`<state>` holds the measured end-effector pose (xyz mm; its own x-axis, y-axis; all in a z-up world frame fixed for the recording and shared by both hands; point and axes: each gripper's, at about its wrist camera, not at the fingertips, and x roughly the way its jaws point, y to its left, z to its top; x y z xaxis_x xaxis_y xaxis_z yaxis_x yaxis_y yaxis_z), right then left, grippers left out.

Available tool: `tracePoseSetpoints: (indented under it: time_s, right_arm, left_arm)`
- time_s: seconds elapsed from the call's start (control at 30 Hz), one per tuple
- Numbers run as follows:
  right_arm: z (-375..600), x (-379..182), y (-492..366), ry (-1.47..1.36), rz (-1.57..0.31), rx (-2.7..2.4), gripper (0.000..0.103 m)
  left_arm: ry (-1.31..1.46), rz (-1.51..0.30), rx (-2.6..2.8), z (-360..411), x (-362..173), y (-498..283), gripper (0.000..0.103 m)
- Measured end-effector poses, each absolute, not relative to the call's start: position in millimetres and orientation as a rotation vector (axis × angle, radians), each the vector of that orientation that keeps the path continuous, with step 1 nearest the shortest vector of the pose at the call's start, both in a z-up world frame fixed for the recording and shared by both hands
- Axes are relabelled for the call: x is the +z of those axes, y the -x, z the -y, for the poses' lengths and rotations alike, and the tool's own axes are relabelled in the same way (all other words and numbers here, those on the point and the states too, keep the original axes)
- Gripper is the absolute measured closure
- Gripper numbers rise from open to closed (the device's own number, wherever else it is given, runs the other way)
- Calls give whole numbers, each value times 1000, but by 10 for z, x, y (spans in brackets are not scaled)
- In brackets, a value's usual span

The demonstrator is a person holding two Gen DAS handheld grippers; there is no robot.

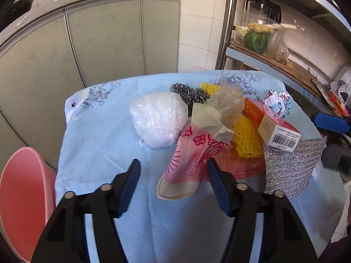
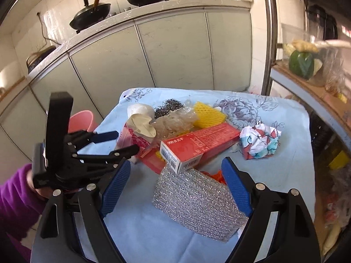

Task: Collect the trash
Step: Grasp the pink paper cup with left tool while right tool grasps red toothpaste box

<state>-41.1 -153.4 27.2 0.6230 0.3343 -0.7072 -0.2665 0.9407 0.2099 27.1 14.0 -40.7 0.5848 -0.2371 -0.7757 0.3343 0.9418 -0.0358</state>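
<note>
Left claw (image 1: pixel 173 164) and right claw (image 2: pixel 175 171) both angled downward, jaws apart, nothing pressed between the pads.

Both grippers share one build: black plastic arms that fork into two long fingers, each tipped with a blue ribbed pad. On the left gripper (image 1: pixel 173 166) a round silver screw head sits on each knuckle behind the pads, two per side. The right gripper (image 2: pixel 175 171) carries the same silver screws behind its wider blue pads. Behind the left gripper's claw stands a tall black block, and the hand (image 2: pixel 41 188) under it wears a purple sleeve (image 2: pixel 15 199).
</note>
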Motion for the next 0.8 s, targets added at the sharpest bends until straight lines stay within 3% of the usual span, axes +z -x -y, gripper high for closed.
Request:
tracePoseSetpoints:
  time_s: [0.07, 0.33, 0.37, 0.53, 0.57, 0.7, 0.8]
  right_arm:
    - [1572, 276, 325, -125, -852, 345, 18]
    - [1506, 255, 54, -257, -937, 325, 18]
    - [1504, 257, 14, -270, -949, 308, 18]
    - [1606, 207, -213, -367, -1021, 210, 18]
    - [1638, 180, -256, -393, -1039, 190, 25]
    - [1702, 5, -422, -470, -1122, 139, 31]
    - [1734, -135, -491, -527, -1166, 127, 43]
  left_arm:
    - [-95, -897, -349, -154, -441, -290, 67]
    - [-36, -871, -358, -225, -393, -84, 81]
    - [-30, -866, -364, -247, -371, -46, 91]
    - [-10, -838, -355, -370, -273, 88, 91]
    - [-5, -836, -356, -391, -263, 101, 92]
    - [9, -815, -366, -442, -185, 179, 92]
    - [24, -805, -382, -450, -134, 223, 92]
